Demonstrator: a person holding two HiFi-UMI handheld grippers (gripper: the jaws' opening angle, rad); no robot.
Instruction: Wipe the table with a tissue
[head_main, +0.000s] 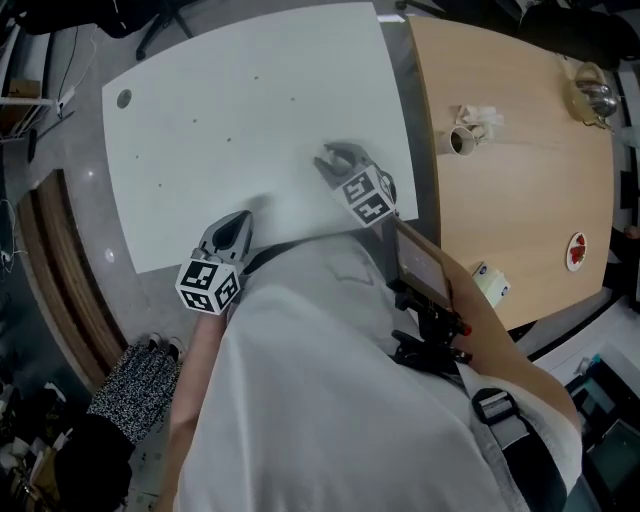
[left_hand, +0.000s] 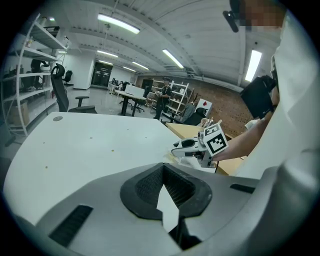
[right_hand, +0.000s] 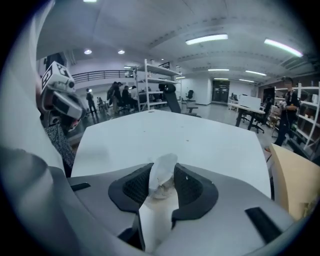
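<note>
- Table (head_main: 250, 110), white, broad, with rounded corners; a round grey cap sits near its far left corner and a few small dark specks are scattered over the top.
- Second table (head_main: 530, 190), pale wood, set against the white one's right edge.
- Person (head_main: 330, 400) in a light shirt, standing at the near edge of the white table, with one gripper in each hand.
- Office chair (left_hand: 62, 92), black, on the floor beyond the far side of the white table.
- Right gripper (head_main: 338, 155), held over the white table near its right edge, pointing away from the person and tilted down. Its jaws are clenched on a tissue.
- Left gripper (head_main: 240, 218), at the near edge of the white table, to the left of the right gripper and well apart from it. Its jaws are closed tip to tip, with nothing between them.
- Tissue (right_hand: 164, 172), white and crumpled, pinched between the black pads of the right gripper. A rounded tuft stands out past the pads and a strip runs back between them. Whether it touches the white table cannot be told.
- Cup (head_main: 463, 140), lying on its side on the wooden table, with crumpled paper just beside it.
- Small plate (head_main: 577, 250), white with red on it, near the right edge of the wooden table.
</note>
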